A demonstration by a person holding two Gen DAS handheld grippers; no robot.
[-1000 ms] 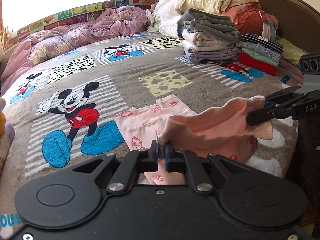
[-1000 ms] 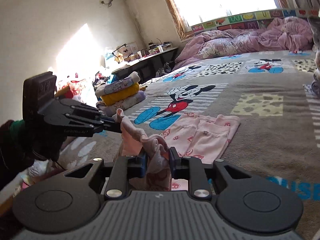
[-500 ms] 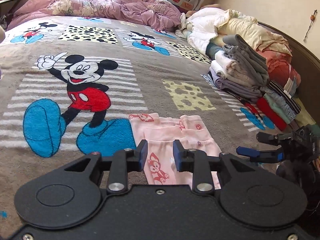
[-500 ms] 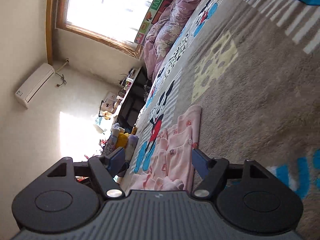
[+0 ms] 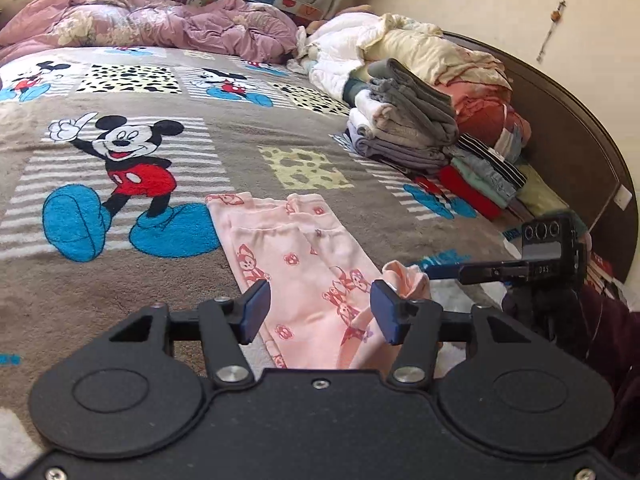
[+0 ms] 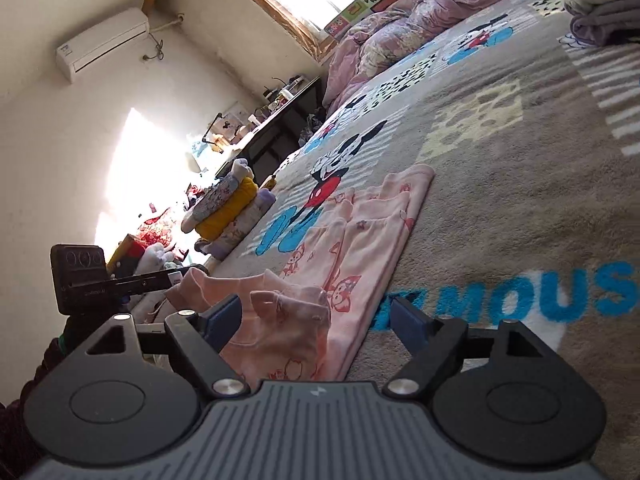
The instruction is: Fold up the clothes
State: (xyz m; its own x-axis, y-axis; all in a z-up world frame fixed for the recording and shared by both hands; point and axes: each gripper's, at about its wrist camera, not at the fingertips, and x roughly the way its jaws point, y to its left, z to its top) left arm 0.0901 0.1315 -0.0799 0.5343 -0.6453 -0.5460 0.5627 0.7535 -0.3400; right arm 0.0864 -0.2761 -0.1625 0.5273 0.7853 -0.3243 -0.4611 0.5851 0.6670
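Pink printed children's pants (image 5: 304, 264) lie flat on the Mickey Mouse blanket (image 5: 120, 152), legs pointing away, the near end bunched up. My left gripper (image 5: 320, 314) is open and empty, jaws wide over the near end of the pants. My right gripper (image 6: 320, 318) is open and empty, with the bunched pink cloth (image 6: 280, 320) between its fingers but not pinched. The right gripper also shows at the right of the left wrist view (image 5: 452, 270). The left gripper shows at the left of the right wrist view (image 6: 176, 276).
A stack of folded clothes (image 5: 412, 128) and a heap of bedding (image 5: 420, 52) sit at the far right by the dark headboard (image 5: 580, 120). A purple quilt (image 5: 160, 24) lies along the far side. Folded items (image 6: 232, 204) sit at the bed's left edge.
Both grippers let go of the pink pants, which dropped flat onto the blanket. Both have since opened wider and drawn back to the near end.
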